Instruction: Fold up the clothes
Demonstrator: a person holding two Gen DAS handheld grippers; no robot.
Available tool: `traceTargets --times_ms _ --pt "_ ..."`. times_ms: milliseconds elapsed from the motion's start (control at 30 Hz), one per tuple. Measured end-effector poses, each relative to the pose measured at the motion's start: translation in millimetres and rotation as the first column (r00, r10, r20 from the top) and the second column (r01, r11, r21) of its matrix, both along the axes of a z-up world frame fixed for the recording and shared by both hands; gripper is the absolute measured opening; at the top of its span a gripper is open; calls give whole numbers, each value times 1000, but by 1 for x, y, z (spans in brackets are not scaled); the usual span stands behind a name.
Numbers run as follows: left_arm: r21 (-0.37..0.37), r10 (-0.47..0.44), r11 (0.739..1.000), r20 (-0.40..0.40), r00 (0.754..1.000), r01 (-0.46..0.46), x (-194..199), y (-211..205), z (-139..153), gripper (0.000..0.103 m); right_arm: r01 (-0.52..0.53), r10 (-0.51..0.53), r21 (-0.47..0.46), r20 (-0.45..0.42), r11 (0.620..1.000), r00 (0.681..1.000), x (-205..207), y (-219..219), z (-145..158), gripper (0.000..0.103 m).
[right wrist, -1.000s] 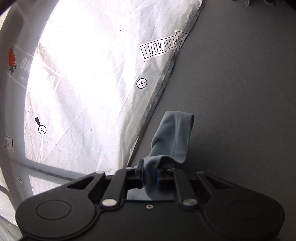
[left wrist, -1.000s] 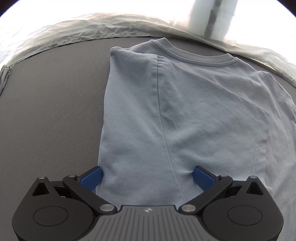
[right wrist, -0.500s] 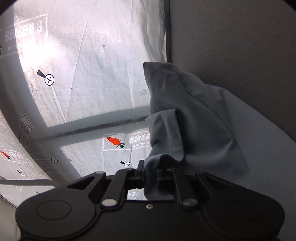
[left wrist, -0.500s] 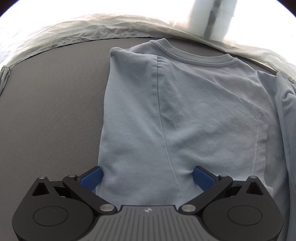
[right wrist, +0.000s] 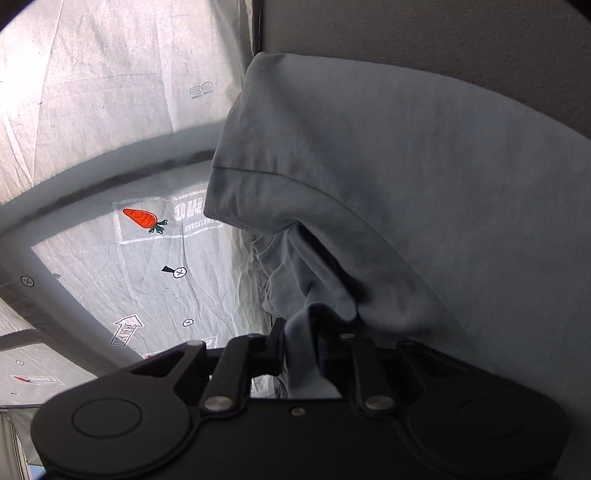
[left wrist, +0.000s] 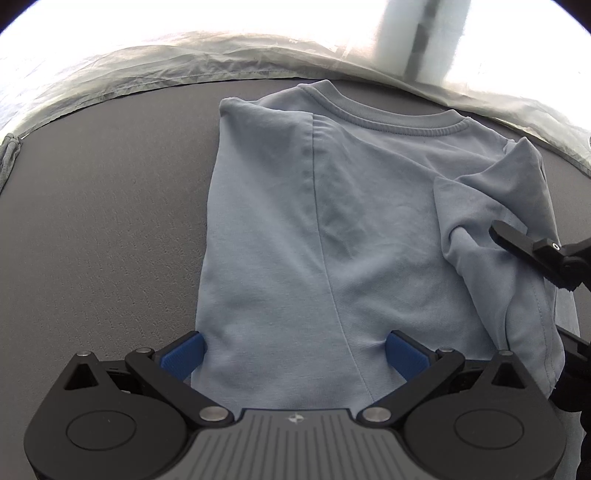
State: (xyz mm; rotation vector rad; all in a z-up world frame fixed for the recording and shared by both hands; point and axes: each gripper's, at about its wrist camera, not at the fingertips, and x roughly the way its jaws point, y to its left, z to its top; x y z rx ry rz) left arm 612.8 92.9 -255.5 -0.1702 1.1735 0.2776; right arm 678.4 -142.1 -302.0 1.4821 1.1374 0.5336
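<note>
A light blue T-shirt (left wrist: 369, 221) lies flat on the dark grey table (left wrist: 110, 221), collar (left wrist: 399, 123) at the far side and its left side folded in. My left gripper (left wrist: 295, 350) stands open, its blue pads (left wrist: 184, 354) wide apart and resting on the shirt's near part. My right gripper (right wrist: 301, 347) holds the right sleeve (right wrist: 306, 321) between its jaws, which are opening, over the shirt body (right wrist: 406, 166). In the left wrist view its black fingers (left wrist: 524, 245) reach in from the right with the sleeve (left wrist: 487, 221) draped over the shirt.
A crinkled translucent plastic sheet (left wrist: 184, 62) hangs past the table's far edge; it bears printed carrots (right wrist: 142, 218) and arrows. Bare table lies left of the shirt, and the table edge (right wrist: 256, 29) runs next to the sheet.
My right gripper has carried the sleeve leftward from off the table over the shirt body and come into the left wrist view. Its jaws stand slightly wider. My left gripper has not moved.
</note>
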Motion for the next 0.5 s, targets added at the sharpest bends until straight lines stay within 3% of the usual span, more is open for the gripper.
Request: traceTargets --times_ms 100,200,300,400,500 --pt "1 1 1000 4 1000 -1 -1 0 0 103 13 -14 39 12 999 1000 0 -1 9 38" --pt "2 1 1000 8 1000 -1 -2 0 0 103 13 -15 67 35 998 999 -1 -2 19 40" --pt "5 1 1000 18 1000 -1 -4 0 0 103 6 -11 95 59 995 998 0 -4 26 50" --pt "4 1 1000 24 1000 -1 -6 0 1 103 -32 29 34 98 999 995 3 2 39 50" --pt "-13 34 999 -11 999 -34 -10 6 5 103 -29 22 74 85 997 996 2 6 39 50"
